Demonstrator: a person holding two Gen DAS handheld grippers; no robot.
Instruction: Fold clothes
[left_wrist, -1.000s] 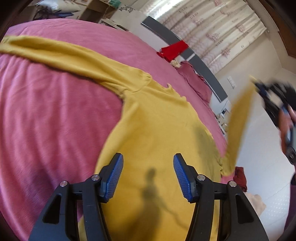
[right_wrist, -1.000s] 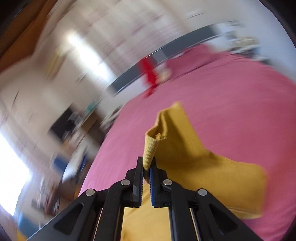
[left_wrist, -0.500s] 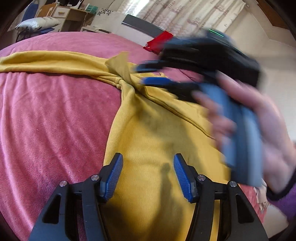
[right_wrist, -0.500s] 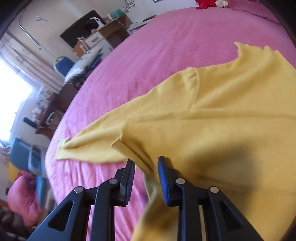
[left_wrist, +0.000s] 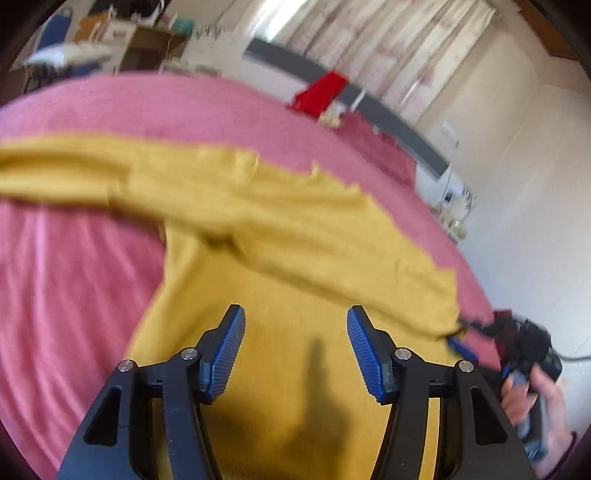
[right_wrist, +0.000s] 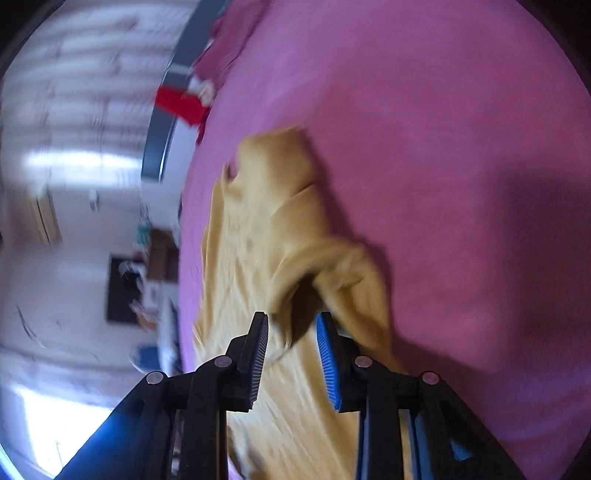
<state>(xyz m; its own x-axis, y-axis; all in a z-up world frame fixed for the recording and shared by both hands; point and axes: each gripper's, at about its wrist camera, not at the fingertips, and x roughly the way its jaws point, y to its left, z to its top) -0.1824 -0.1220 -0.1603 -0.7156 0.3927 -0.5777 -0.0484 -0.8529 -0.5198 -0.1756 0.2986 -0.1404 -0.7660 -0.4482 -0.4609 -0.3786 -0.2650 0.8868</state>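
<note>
On the pink bed (left_wrist: 74, 295) a yellow sweater (left_wrist: 288, 369) lies beneath both empty grippers, left (left_wrist: 295, 350) half-open, right (right_wrist: 291, 354) just opening

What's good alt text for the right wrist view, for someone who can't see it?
The right gripper, jaws open and just widened, hovers over a mustard-yellow long-sleeved top spread on a pink bedspread, a bunched fold of fabric ahead of its blue pads. The frame is motion-blurred; a red cloth lies at the bed's far edge.

Patterned curtains (left_wrist: 424, 48) hang bright behind a pink bed (left_wrist: 74, 295).
</note>
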